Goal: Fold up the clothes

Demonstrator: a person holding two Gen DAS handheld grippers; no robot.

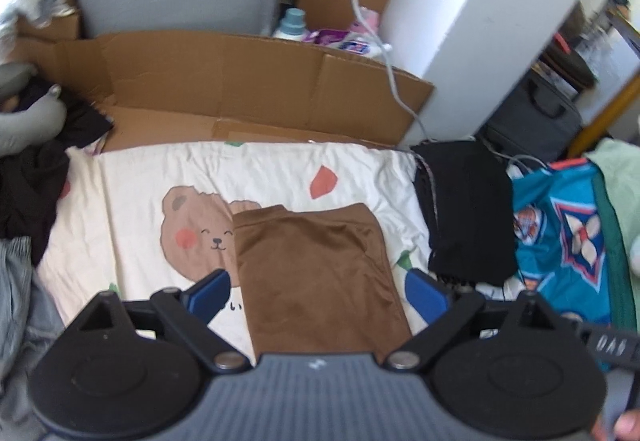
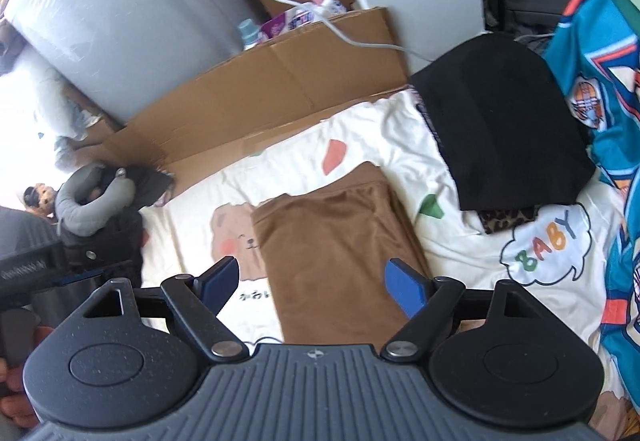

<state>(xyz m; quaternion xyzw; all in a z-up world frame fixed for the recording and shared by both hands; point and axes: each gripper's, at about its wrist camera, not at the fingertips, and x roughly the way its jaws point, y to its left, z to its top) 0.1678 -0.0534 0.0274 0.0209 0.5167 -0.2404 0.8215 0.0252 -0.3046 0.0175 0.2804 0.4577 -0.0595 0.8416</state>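
A brown garment [image 1: 316,273] [image 2: 340,253] lies folded into a long rectangle on a white sheet with a bear print [image 1: 192,233] [image 2: 236,237]. My left gripper [image 1: 320,289] hovers over the near end of the garment, open, with blue pads on either side and nothing between them. My right gripper [image 2: 316,285] is also open above the same garment, holding nothing. A folded black garment [image 1: 464,209] [image 2: 504,129] rests to the right of the brown one.
Flattened cardboard [image 1: 240,89] [image 2: 280,89] lines the far edge of the sheet. Dark clothes and a grey neck pillow [image 1: 28,121] [image 2: 92,197] are piled at left. A teal patterned jersey [image 1: 568,233] [image 2: 600,89] lies at right. A white cable [image 1: 384,53] hangs behind.
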